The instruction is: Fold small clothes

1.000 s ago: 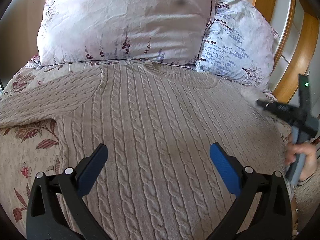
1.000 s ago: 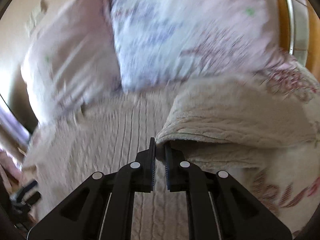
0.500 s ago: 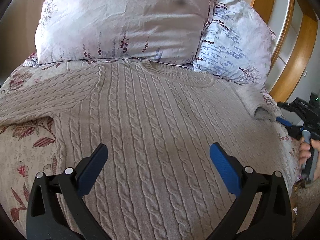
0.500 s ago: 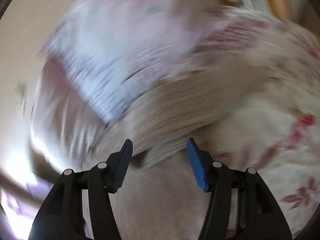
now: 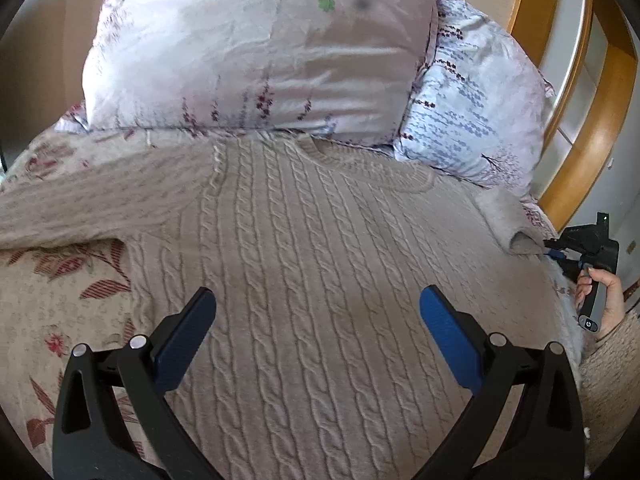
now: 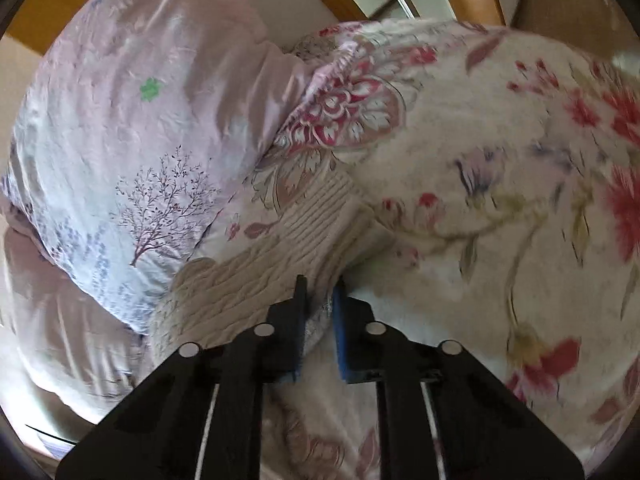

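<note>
A beige cable-knit sweater [image 5: 312, 264] lies flat on the bed, neck toward the pillows, its left sleeve stretched out to the left. My left gripper [image 5: 316, 320] is open and empty, hovering over the sweater's body. My right gripper [image 6: 318, 300] is shut on the sweater's right sleeve [image 6: 280, 252] near its ribbed cuff, at the bed's right edge. It also shows in the left wrist view [image 5: 556, 246], held by a hand beside the sleeve end [image 5: 516, 236].
A pink floral pillow [image 5: 256, 48] and a pale blue one [image 5: 476, 108] lie at the head of the bed. A wooden headboard [image 5: 592, 128] curves behind on the right. The floral bedspread [image 6: 500, 200] covers the bed.
My right gripper let go of the sleeve it held up, opened, moved out to the right edge, and has closed on the sleeve again near the cuff. The left gripper stayed open over the sweater.
</note>
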Demonstrator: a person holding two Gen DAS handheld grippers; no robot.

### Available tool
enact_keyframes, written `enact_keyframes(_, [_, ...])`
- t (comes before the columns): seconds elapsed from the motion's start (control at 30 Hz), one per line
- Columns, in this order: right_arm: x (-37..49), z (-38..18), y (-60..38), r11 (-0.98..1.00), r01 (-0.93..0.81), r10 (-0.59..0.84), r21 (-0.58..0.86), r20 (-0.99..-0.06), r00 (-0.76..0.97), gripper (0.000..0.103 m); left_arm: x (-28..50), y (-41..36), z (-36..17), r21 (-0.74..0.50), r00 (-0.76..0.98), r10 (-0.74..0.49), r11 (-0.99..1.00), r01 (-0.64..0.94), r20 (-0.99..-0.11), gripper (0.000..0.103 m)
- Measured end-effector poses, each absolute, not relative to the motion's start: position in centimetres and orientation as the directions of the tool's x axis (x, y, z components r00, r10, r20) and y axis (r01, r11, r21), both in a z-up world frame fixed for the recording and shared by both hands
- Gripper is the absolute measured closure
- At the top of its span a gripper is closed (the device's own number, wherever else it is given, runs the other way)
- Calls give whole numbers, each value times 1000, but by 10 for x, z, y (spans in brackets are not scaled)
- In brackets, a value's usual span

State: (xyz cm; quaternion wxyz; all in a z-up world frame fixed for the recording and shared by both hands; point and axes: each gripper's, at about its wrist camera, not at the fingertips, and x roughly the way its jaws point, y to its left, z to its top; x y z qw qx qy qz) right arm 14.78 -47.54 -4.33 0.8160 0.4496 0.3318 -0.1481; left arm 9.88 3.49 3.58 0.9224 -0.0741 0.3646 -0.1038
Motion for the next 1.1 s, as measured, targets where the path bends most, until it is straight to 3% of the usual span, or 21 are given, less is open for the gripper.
enact_keyframes(0.2, [152,16,-433,716,351,54,604,-548,835,93,96,32,36,-185,718,-266,964,191,-643,2])
enact_keyframes(0.3, [159,55,-384,781,157,174,604,-452,875,93,99,34,34,-247,693,-328,944,217,-642,2])
enact_keyframes(0.43, [183,80,-310,811,-59,350,582,-402,847,93,101,39,33,-310,680,-371,926,216,-633,2])
enact_keyframes(0.57, [218,70,-237,811,-179,476,557,-450,755,93,101,50,35,-341,686,-372,921,188,-625,2])
enact_keyframes(0.73, [259,25,-147,811,-247,564,530,-597,570,92,101,67,41,-387,696,-379,909,156,-610,2])
enact_keyframes(0.77, [261,20,-139,813,-249,567,526,-621,541,89,102,69,42,-394,694,-383,906,154,-609,2])
enact_keyframes(0.83, [259,12,-127,798,-256,595,545,-650,473,71,105,73,45,-418,686,-402,895,155,-607,2])
enact_keyframes(0.9, [250,16,-133,780,-260,618,570,-629,472,30,111,76,48,-451,672,-432,878,161,-602,2])
enact_keyframes(0.97, [230,30,-163,772,-249,610,585,-572,548,27,123,79,50,-500,648,-469,852,154,-600,2])
enact_keyframes(1.1, [198,31,-245,717,-91,562,691,-497,661,30,149,76,52,-601,598,-549,788,136,-584,4])
